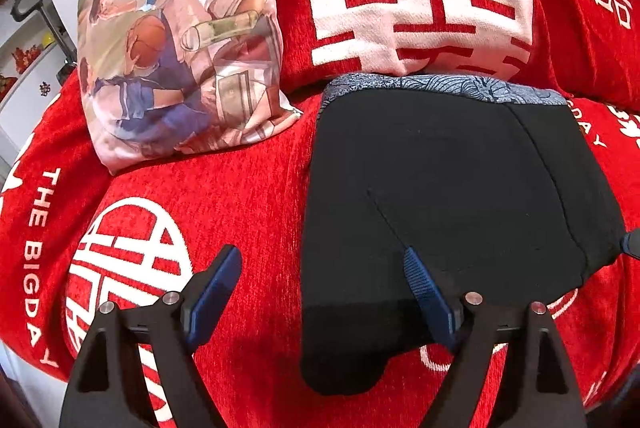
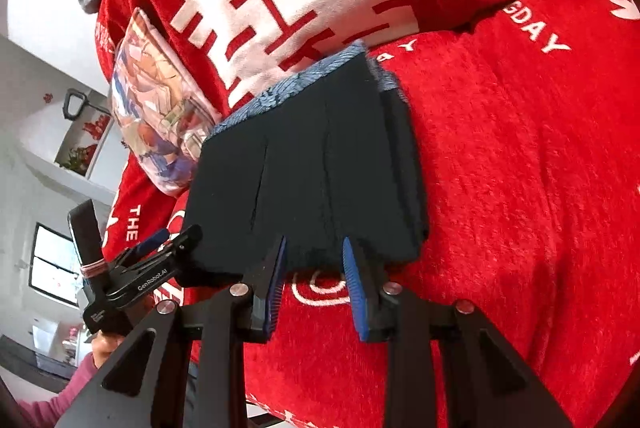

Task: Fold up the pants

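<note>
While the folded black pants (image 1: 440, 196) lie mid-frame on the red sofa cover (image 1: 240, 212), their near hem sits between the right gripper (image 2: 314, 248)'s part-spread, unpinching jaws; left gripper (image 1: 324, 272) gapes wide, straddling the left edge.

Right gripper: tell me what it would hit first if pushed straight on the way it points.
Most likely the near edge of the folded black pants, which lies just beyond the right gripper and between its open fingers. Depth is hard to judge here; it could graze the red cover first.

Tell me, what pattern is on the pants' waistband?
Blue-grey floral print on the waistband; clearest in the left wrist view.
</note>
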A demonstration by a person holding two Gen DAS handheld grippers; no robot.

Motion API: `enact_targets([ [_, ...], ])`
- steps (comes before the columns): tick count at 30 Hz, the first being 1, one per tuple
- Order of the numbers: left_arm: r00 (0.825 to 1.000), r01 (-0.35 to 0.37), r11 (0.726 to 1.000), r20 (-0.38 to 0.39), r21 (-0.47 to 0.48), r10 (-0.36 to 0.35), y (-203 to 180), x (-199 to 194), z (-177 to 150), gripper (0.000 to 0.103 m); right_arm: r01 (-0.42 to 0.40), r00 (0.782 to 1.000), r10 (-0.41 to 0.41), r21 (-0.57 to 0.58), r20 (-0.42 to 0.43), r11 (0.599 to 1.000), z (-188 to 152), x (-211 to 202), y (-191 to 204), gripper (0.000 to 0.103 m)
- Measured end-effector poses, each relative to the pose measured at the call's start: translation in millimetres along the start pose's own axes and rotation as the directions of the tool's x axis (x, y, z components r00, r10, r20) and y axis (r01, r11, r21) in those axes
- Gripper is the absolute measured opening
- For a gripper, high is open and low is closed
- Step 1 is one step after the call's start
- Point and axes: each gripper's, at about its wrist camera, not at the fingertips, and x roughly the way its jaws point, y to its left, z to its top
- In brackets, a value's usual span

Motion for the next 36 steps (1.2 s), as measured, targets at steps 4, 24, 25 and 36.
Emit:
enact_targets([
  [4,1.000,0.002,1.000,0.000,0.001,-0.002,0.1,0.3,-0.1,0.084,0.016,1.000,-0.016,0.016,-0.003,1.000,-1.3,-4.0,-8.5,0.032],
  [24,0.977,0.189,0.978,-0.083,-0.090,-0.197,39.6,13.2,24.3,0.084,0.047,0.999,-0.046,0.055,-0.017,0.997,1.1,-5.2,-44.2,0.064],
  [25,0.965,0.233,0.967,-0.097,-0.104,-0.243,44.0,17.4,27.5,0.084,0.036,0.999,-0.035,0.062,-0.016,0.997,2.8,-5.0,-46.7,0.064],
  [36,0.838,0.487,0.862,-0.202,-0.140,-0.506,47.8,56.2,56.5,0.084,-0.124,0.987,0.131,0.083,-0.091,0.989,39.4,21.5,-70.4,0.065],
])
